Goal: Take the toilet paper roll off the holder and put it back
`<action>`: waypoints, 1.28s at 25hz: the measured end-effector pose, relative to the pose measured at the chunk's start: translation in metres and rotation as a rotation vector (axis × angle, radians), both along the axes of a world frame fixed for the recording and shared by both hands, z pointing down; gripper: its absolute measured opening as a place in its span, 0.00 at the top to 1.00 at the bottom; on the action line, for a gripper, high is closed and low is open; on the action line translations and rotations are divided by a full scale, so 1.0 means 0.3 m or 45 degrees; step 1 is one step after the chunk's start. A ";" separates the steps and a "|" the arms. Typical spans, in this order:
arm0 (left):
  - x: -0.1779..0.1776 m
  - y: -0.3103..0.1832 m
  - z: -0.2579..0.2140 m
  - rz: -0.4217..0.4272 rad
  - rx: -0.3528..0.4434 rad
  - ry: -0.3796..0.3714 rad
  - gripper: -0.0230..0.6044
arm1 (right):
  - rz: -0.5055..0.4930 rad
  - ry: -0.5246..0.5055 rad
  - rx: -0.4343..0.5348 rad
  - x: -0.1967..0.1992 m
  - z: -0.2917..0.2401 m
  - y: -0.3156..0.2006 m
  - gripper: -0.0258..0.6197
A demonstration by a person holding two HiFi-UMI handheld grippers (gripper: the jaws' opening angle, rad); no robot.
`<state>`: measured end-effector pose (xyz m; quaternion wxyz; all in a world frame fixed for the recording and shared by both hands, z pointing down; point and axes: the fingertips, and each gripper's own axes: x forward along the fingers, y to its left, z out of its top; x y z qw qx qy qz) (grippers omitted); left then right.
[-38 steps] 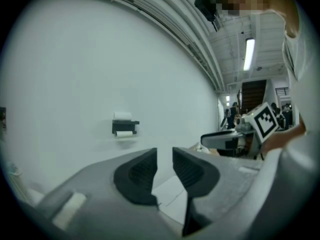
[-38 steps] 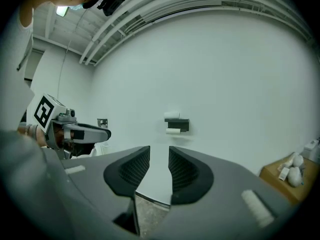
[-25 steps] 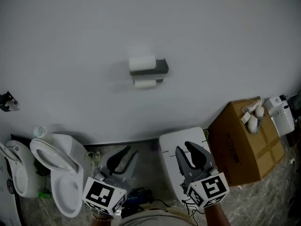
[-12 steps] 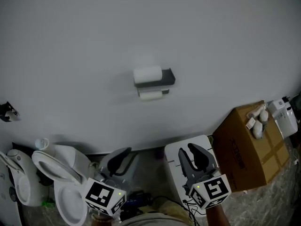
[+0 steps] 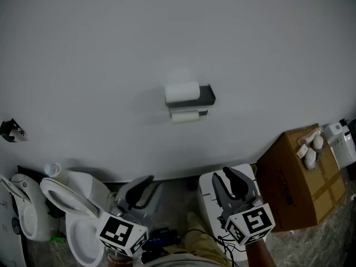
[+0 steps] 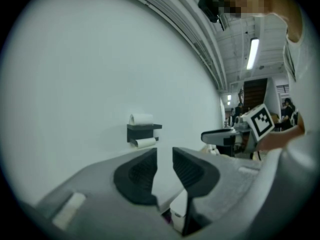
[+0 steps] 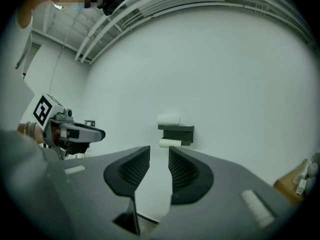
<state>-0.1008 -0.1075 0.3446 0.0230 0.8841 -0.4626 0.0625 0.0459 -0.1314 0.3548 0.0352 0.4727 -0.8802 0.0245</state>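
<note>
The toilet paper roll [image 5: 184, 116] hangs under the dark holder [image 5: 204, 96] on the white wall [image 5: 83, 65]. A 2nd roll [image 5: 182, 92] lies on the holder's top shelf. Neither is touched. Over the last second the holder has slid lower and rightward in the head view, and the toilet [image 5: 78, 207] and cardboard box [image 5: 295, 177] have shifted with it, so the person is probably walking up to the wall. The left gripper [image 5: 146, 183] and right gripper [image 5: 227, 177] point at the holder from well away, each with jaws parted and empty. Taking the roll off has not yet begun.
</note>
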 end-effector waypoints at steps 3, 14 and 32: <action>0.000 -0.026 0.012 -0.018 -0.006 -0.008 0.82 | -0.014 0.001 0.003 0.003 0.002 -0.049 0.80; -0.009 -0.152 -0.009 -0.104 -0.008 -0.003 0.82 | -0.095 0.020 0.035 -0.011 -0.038 -0.241 0.80; -0.063 -0.319 -0.034 -0.264 0.004 0.007 0.81 | -0.299 0.112 0.104 -0.097 -0.149 -0.545 0.73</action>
